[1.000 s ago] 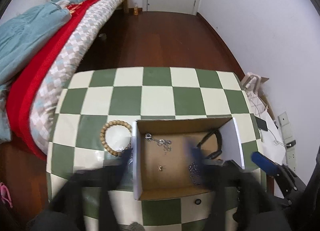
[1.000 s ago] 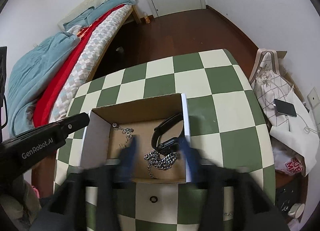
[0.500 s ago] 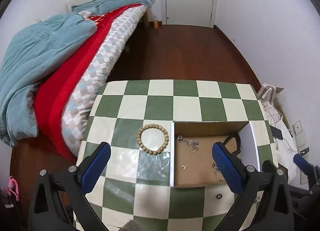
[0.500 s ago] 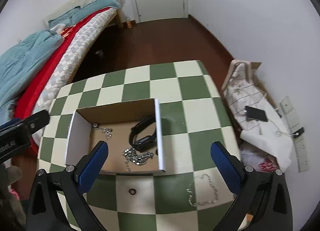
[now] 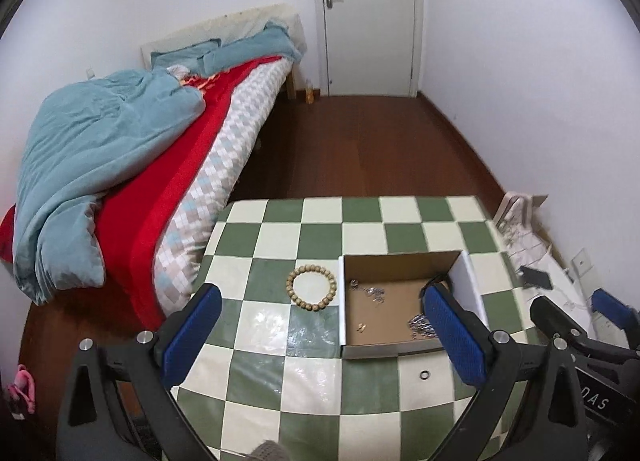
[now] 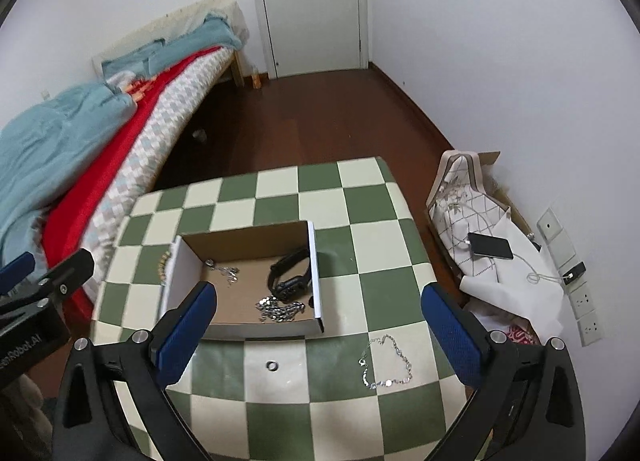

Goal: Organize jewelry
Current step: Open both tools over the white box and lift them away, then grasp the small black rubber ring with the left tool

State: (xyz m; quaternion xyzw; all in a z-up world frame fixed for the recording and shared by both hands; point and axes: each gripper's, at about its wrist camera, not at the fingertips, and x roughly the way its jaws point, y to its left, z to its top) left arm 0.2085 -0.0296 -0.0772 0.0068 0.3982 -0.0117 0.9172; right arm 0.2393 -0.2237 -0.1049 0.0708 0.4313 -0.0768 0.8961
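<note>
An open cardboard box (image 5: pixel 466 281) (image 6: pixel 182 269) sits on the green-and-white checkered table (image 5: pixel 360 229) (image 6: pixel 372 245). Inside lie a black watch (image 6: pixel 290 275), a silver chain (image 6: pixel 280 307), a small chain (image 6: pixel 224 271) and a tiny gold piece (image 5: pixel 362 327). A wooden bead bracelet (image 5: pixel 313 288) lies left of the box. A small ring (image 6: pixel 273 366) (image 5: pixel 425 374) and a silver necklace (image 6: pixel 386 361) lie in front of the box. My left gripper (image 5: pixel 322 337) and right gripper (image 6: pixel 316 335) are open, empty, held above the table's near side.
A bed (image 5: pixel 120 165) with blue and red bedding stands left of the table. A bag with a phone (image 6: pixel 490 246) and white papers sits on the floor to the right, by wall sockets (image 6: pixel 576 273). A closed door (image 5: pixel 370 17) is at the back.
Both grippers have drawn back and risen from the box, so more of the room shows. The jewelry and the box have not moved.
</note>
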